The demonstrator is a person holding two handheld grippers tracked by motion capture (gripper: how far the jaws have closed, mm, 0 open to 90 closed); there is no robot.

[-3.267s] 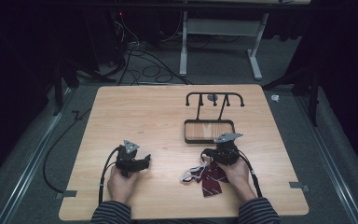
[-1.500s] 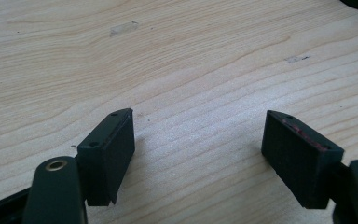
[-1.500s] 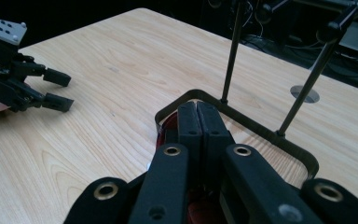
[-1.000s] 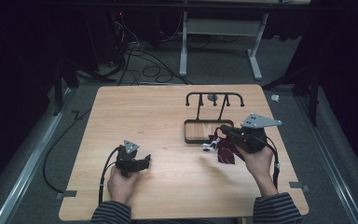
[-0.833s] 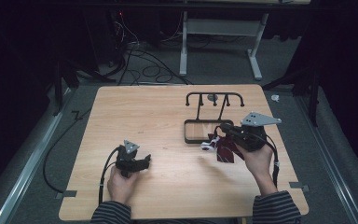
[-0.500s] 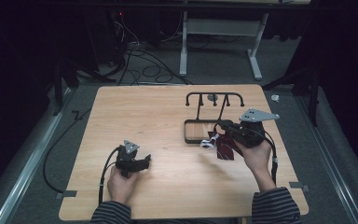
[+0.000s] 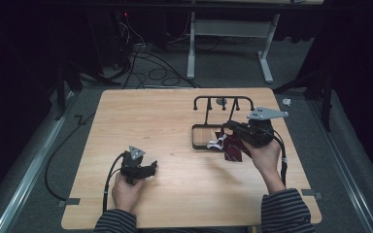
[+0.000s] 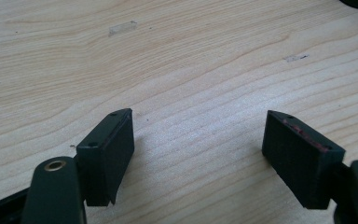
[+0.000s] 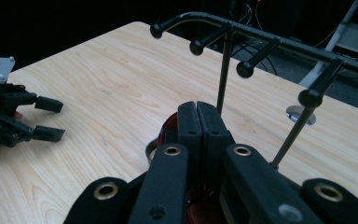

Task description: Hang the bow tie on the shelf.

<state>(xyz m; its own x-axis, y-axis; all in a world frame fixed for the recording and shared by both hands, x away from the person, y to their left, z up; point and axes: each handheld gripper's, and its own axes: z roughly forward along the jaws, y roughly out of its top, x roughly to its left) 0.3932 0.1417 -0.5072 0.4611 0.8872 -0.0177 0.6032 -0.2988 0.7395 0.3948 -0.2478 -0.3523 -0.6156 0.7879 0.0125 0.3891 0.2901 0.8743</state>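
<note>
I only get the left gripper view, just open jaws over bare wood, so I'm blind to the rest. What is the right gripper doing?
Observer: The right gripper is shut on a dark red cloth.
Operator: Where is it?
Observer: Beside the black peg rack, at the edge of its base tray.
Operator: Is anything hung on the pegs?
Observer: No, the right gripper view shows them bare.

Left gripper [image 7: 148, 170] jaws apart, right gripper [image 7: 226, 127] jaws pressed together.
</note>
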